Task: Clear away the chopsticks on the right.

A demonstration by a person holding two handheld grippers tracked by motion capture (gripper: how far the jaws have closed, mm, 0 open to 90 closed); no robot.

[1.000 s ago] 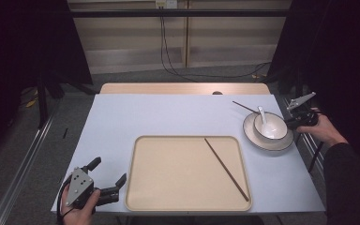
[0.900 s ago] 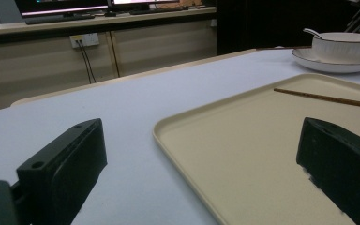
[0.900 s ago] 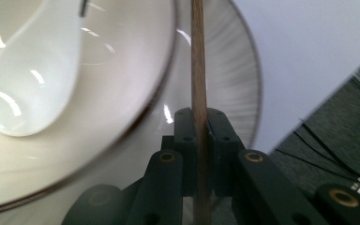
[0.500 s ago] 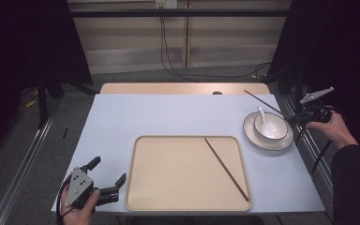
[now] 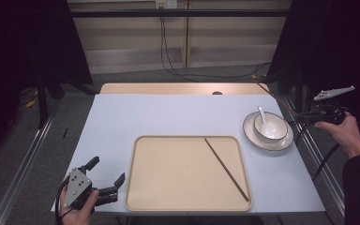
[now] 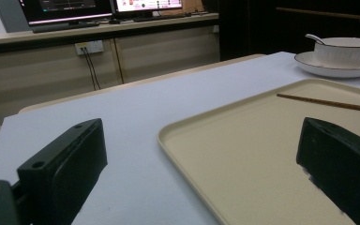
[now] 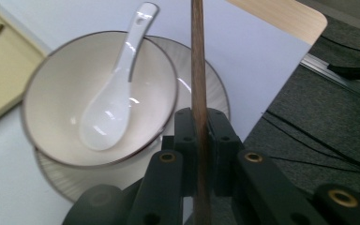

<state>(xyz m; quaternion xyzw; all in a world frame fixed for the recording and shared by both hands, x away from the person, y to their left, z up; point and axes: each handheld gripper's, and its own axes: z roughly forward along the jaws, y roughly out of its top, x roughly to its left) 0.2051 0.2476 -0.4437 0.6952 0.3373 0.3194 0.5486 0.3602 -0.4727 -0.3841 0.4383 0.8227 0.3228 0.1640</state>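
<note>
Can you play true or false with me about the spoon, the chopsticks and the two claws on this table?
1. The white spoon sits in the bowl. True.
2. The right claw is empty. False: it is shut on a chopstick.
3. Two chopsticks lie on the tray. False: just one chopstick lies there.
4. The left claw is open. True.
5. The bowl stands on the tray. False: it stands on a plate, right of the tray.

Table point(image 5: 168, 117) — tray point(image 5: 136, 187), plate point(image 5: 248, 133)
</note>
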